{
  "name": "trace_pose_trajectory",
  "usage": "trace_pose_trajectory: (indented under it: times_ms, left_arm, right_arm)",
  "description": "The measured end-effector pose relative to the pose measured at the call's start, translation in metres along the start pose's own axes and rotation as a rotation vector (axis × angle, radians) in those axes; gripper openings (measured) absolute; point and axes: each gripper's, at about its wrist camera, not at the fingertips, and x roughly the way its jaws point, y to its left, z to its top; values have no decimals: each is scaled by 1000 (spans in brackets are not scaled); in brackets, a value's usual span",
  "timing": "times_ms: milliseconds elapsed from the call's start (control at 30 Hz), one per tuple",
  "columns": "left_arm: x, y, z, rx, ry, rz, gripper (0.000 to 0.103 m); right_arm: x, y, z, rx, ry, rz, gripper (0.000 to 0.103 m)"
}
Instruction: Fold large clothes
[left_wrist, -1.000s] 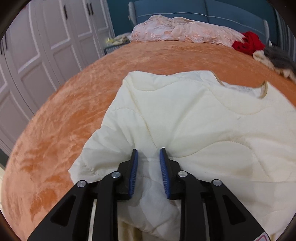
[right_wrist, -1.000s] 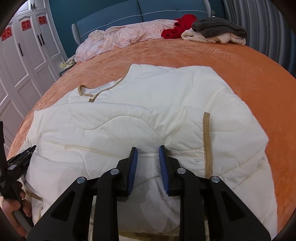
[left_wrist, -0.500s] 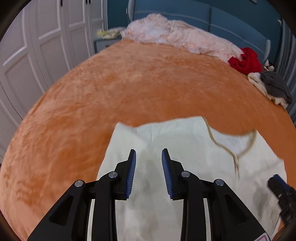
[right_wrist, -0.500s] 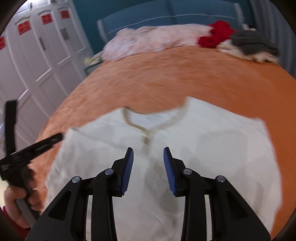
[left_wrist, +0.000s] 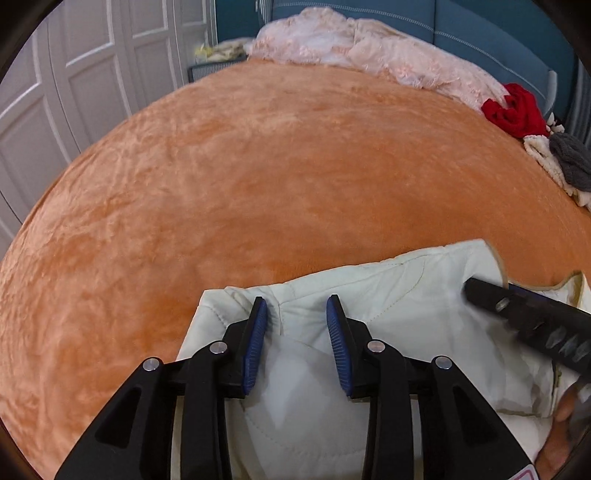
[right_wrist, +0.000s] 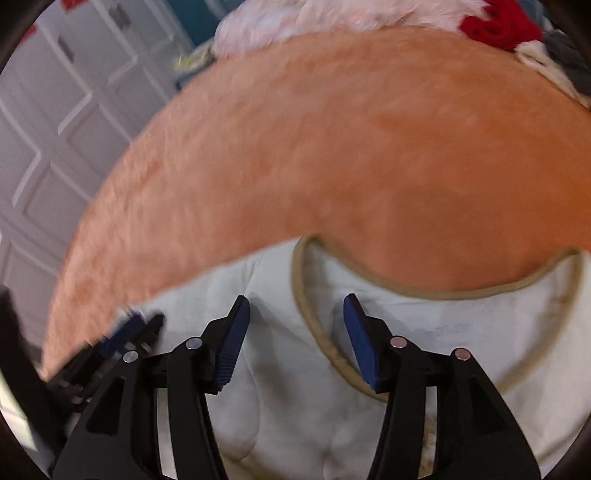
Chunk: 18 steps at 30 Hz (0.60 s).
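Cream quilted jacket, tan-trimmed neckline showing, spread low in both frames on the orange bed. Left tongs spread over its shoulder seam, pinching nothing. Right tongs spread wide astride the neckline trim. Pink blanket, red garment and grey knit far across, upper right.

My left gripper sits w/ jaws apart over the cream jacket shoulder; right gripper at 3 o'clock, orange bedspread towards 12.
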Motion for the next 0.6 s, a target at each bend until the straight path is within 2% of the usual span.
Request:
trace_pose_trajectory:
  times_ms: [67, 133, 200, 300, 400, 533, 600]
  left_arm:
    - [1, 2, -2, -4, -19, -6, 34]
    - [1, 4, -2, -15, -31, -17, 34]
    - [0, 6, -3, -25, -41, -28, 34]
    - [1, 5, -4, -24, -48, -29, 34]
    - [2, 3, -5, -15, -52, -15, 34]
    - [3, 4, -5, -18, -51, -22, 35]
    - [0, 4, -1, -21, -37, -31, 35]
  right_arm:
    - [-3, 2, -4, -14, -23, 33, 14]
    - [-9, -2, -6, -2, -59, 30, 3]
    - [-12, -13, -7, 33, -92, 3, 2]
    - [0, -27, -10, 80, -77, -59, 0]
    - [-9, -45, -9, 169, -111, -31, 0]
    - [-58, -68, -19, 220, -230, -12, 2]
    - [-96, -99, -30, 246, -274, -26, 5]
